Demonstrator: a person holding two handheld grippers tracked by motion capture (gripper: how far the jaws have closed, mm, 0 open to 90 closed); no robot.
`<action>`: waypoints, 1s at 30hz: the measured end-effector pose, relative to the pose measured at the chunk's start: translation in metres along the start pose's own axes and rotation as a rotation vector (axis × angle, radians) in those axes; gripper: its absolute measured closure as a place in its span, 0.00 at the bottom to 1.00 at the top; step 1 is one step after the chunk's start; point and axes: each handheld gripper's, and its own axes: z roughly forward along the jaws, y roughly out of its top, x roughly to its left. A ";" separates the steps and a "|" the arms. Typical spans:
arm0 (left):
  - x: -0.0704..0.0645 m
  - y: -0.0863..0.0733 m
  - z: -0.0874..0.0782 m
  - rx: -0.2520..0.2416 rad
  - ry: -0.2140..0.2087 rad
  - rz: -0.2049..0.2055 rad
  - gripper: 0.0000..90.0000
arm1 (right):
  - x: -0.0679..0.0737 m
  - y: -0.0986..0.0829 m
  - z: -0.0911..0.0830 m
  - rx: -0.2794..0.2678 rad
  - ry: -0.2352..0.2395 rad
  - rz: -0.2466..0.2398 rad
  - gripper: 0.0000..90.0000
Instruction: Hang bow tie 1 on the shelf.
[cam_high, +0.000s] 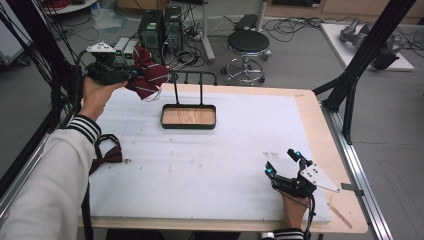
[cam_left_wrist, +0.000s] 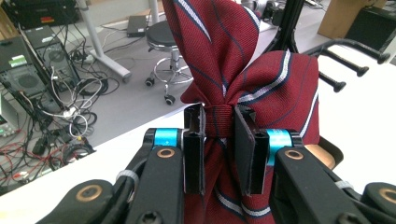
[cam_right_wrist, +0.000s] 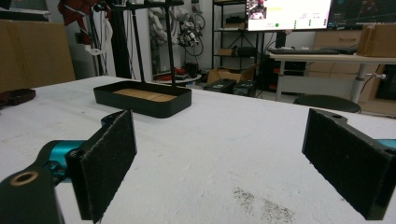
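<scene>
Far left, raised above the table's back-left corner: left gripper, held in a hand with a striped cuff, jaws closed tight on the knot of a dark red bow tie with white and navy stripes. In the left gripper view: knot of that bow tie pinched between the two black pads, one loop fanning up above the jaws, another spreading to the right, more fabric hanging below. At the table's left edge, beside the sleeve: second, plain dark red bow tie, lying flat, partly hidden by the arm. Centre back of the white table cover: black stand with a wood-lined tray base, two thin uprights and a hooked top bar; tray well apart from both grippers. Near right front of the table: right gripper, resting low over the cover in the person's right hand, jaws spread wide, nothing between them. In the right gripper view: both black pads far apart, bare white cover between, the stand farther off at upper left.
</scene>
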 end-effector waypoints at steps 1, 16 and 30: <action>0.000 -0.003 0.000 0.002 0.000 -0.001 0.83 | 0.000 0.000 0.000 0.000 0.000 -0.001 0.10; -0.004 -0.034 0.010 0.076 -0.053 0.019 0.83 | 0.000 0.000 0.000 -0.004 0.000 -0.004 0.10; -0.013 -0.050 0.028 0.165 -0.019 0.046 0.83 | 0.000 0.000 0.000 -0.005 0.003 -0.001 0.10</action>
